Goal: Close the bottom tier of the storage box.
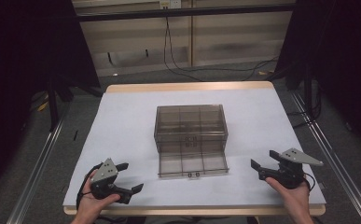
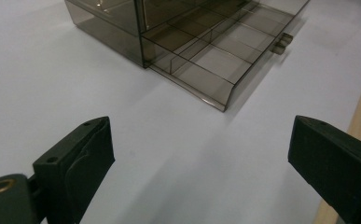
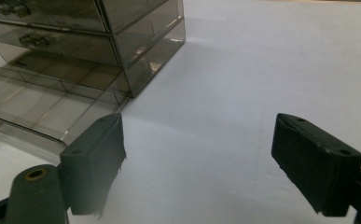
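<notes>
Beside drawer [image 1: 192, 164], bare table [image 1: 122, 121]

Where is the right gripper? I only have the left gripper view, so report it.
Observer: The right gripper is held over the near right corner of the table, its jaws open with nothing between them.
Operator: Now count the drawers for me.
Observer: The right gripper view shows two closed drawers with handles in the drawer box, stacked above the pulled-out bottom drawer.
</notes>
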{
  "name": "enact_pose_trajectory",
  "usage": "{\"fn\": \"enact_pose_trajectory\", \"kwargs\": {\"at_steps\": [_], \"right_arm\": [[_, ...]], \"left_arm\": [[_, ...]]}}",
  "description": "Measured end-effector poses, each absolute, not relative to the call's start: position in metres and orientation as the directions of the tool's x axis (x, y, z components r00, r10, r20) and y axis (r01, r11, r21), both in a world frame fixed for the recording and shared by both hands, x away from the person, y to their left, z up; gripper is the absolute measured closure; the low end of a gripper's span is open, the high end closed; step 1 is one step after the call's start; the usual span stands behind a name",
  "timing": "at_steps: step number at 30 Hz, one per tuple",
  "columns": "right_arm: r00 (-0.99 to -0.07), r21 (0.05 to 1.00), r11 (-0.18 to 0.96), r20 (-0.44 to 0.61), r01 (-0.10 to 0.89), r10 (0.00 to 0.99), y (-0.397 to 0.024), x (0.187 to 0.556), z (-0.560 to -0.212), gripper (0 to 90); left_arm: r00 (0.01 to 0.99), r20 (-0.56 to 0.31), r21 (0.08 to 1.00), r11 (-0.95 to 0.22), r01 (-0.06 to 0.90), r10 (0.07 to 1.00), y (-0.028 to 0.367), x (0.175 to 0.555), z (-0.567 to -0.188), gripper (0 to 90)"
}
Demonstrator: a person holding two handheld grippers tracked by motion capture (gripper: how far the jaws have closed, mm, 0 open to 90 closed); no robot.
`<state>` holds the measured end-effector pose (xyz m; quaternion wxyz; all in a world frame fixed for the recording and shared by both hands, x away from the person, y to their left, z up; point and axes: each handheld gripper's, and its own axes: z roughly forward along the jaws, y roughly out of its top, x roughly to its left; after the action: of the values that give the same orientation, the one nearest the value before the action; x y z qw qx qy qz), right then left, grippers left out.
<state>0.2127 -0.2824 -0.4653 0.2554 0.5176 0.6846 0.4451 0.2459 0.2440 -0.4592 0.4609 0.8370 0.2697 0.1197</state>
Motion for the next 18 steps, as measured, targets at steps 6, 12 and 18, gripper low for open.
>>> {"fn": "enact_pose_trajectory", "kwargs": {"at_steps": [6, 12, 18], "right_arm": [[-0.341, 0.872, 0.07, 0.114, 0.484, 0.933, -0.28, 0.207, -0.464, 17.7], [-0.361, 0.878, 0.054, 0.138, 0.475, 0.922, -0.278, 0.202, -0.461, 20.0], [-0.405, 0.864, 0.079, 0.151, 0.498, 0.902, -0.271, 0.204, -0.463, 18.4]], "left_arm": [[0.825, -0.042, 0.844, -0.422, 0.331, 0.563, 0.243, 0.245, -0.458, 5.9], [0.826, -0.037, 0.84, -0.43, 0.33, 0.562, 0.24, 0.241, -0.457, 6.0], [0.844, -0.003, 0.829, -0.471, 0.302, 0.536, 0.229, 0.23, -0.456, 13.7]]}}
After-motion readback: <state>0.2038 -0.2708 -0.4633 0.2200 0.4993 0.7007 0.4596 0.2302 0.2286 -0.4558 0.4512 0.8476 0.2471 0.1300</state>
